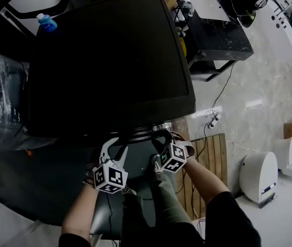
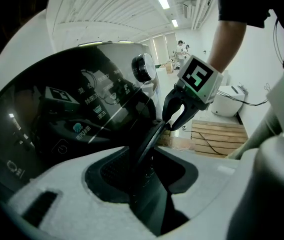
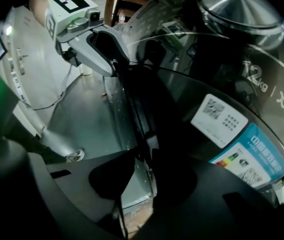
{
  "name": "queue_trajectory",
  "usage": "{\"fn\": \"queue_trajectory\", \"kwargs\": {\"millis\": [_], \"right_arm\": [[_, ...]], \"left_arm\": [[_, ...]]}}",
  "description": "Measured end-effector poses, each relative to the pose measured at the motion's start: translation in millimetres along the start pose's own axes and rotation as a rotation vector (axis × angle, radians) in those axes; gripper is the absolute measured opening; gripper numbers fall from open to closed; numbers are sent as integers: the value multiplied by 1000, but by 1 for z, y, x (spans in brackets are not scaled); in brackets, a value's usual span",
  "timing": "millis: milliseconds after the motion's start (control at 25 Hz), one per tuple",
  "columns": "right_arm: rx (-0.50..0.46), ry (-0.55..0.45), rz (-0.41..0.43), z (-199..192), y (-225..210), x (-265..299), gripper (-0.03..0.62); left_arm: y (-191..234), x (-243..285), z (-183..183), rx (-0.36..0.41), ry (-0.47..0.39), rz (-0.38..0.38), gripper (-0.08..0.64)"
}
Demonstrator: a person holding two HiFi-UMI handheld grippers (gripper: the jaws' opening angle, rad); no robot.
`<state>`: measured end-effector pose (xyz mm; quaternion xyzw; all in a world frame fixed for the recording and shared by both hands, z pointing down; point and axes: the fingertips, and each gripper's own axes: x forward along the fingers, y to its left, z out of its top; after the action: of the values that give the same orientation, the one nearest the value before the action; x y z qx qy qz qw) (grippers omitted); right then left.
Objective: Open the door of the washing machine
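The door presented its front edge crosswise through both claws: right claw clamped on it, left claw narrowly straddled it.

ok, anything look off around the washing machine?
Nothing stands out. The washing machine looks intact, and the left gripper and right gripper each have the door edge between their jaws. Only a power strip lies on the floor.
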<state>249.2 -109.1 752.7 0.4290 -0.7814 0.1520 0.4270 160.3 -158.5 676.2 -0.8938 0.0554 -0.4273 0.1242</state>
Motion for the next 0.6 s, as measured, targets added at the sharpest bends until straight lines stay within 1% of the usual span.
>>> {"fn": "queue_trajectory", "kwargs": {"millis": [80, 120, 160, 240, 320, 360, 440, 560, 600], "right_arm": [[-28, -6, 88, -13, 37, -6, 96], [-21, -21, 121, -19, 63, -10, 86], [-1, -40, 128, -21, 86, -15, 87], [50, -59, 76, -17, 114, -24, 89], [108, -53, 19, -18, 130, -26, 91], [134, -46, 5, -19, 137, -25, 95], [161, -30, 8, -20, 153, -24, 105], [190, -21, 56, -16, 184, -31, 209], [202, -29, 69, -11, 193, -36, 213]], "left_arm": [[-23, -11, -9, 51, 8, -85, 151], [-37, -20, -15, 86, 0, -118, 157], [-50, -30, -21, 113, -17, -130, 163], [-65, -43, -29, 142, -34, -112, 181], [-72, -49, -36, 144, -23, -79, 193], [-75, -51, -40, 140, -16, -61, 198], [-80, -55, -46, 134, -5, -28, 202], [-89, -66, -54, 115, 26, -15, 209], [-92, -71, -58, 96, 35, -16, 214]]}}
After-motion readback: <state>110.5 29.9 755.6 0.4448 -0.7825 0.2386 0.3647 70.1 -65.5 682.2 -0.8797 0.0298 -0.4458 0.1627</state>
